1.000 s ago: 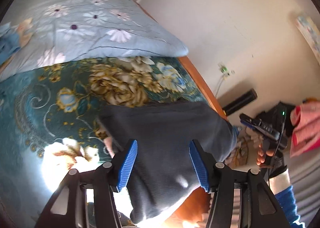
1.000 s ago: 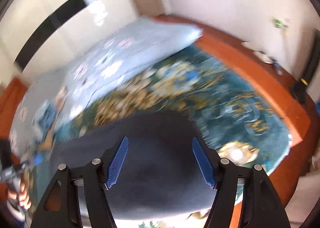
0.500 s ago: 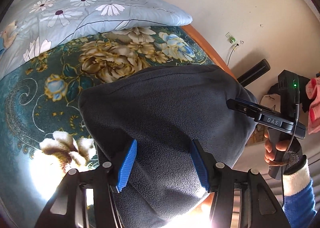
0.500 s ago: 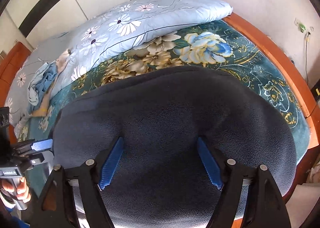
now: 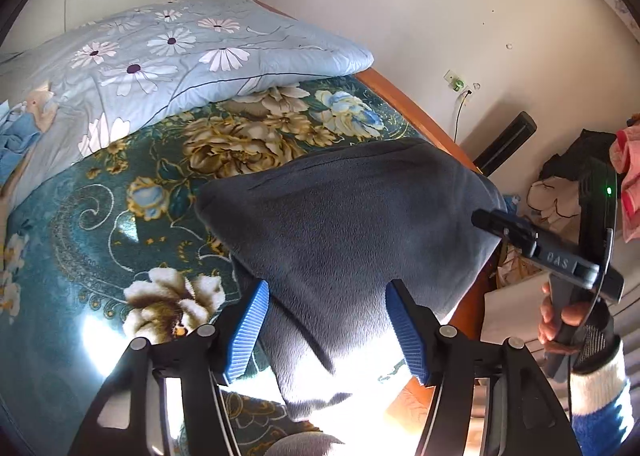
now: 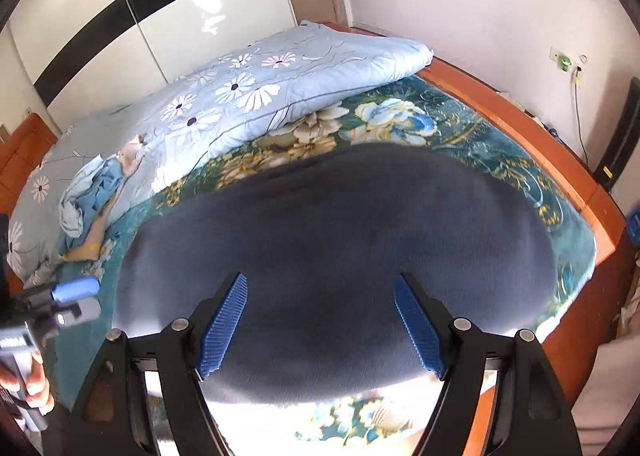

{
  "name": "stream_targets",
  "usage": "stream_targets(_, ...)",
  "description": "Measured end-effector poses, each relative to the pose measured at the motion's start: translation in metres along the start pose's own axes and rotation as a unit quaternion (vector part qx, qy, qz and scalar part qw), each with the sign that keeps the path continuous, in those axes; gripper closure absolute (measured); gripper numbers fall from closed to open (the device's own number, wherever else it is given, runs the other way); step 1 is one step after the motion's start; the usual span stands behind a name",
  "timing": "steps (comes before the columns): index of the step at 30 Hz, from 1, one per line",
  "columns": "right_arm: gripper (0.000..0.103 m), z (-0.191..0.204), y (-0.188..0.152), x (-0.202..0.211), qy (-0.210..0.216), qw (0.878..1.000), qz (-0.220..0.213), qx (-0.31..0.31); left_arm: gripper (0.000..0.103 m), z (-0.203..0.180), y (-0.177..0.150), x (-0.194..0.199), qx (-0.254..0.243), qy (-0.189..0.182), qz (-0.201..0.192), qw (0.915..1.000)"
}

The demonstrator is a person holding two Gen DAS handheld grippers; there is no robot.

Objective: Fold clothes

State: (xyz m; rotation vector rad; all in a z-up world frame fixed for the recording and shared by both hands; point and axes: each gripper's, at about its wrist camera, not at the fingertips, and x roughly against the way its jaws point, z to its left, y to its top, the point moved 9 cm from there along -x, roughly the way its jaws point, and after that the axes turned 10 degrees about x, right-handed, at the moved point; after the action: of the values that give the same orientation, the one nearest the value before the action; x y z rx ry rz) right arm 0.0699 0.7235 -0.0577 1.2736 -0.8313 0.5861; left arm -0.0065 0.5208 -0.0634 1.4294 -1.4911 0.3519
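Observation:
A dark grey fleece garment (image 5: 352,224) lies folded flat on the teal floral bedspread (image 5: 80,224) near the bed's right edge; it also fills the middle of the right wrist view (image 6: 340,240). My left gripper (image 5: 326,330) is open, its blue pads (image 5: 248,332) either side of the garment's near corner, just above it. My right gripper (image 6: 320,324) is open and hovers over the garment's near edge. The right gripper also shows in the left wrist view (image 5: 548,252), beside the garment's right side. The left gripper shows at the left edge of the right wrist view (image 6: 60,300).
A light blue daisy quilt (image 5: 168,52) is bunched at the head of the bed (image 6: 256,96). The orange wooden bed frame (image 6: 560,160) runs along the right side by the wall. A white wardrobe (image 6: 140,16) stands behind. Pink cloth (image 5: 628,184) and clutter sit at the far right.
Both grippers have pulled back and up from the garment, which now lies flat and looks smaller in both views. Both stay open.

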Motion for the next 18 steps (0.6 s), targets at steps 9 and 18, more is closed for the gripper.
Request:
stream_targets(9,0.025,0.047,-0.052,0.02,0.016,0.999,0.007,-0.032,0.028,-0.004,-0.03,0.031,-0.014,-0.008,-0.014,0.9998)
stream_targets(18,0.024,0.08,-0.088,0.029,0.018,0.998,0.014,-0.06,0.014,-0.006,-0.056,0.053,-0.028,-0.011,-0.035,0.9989)
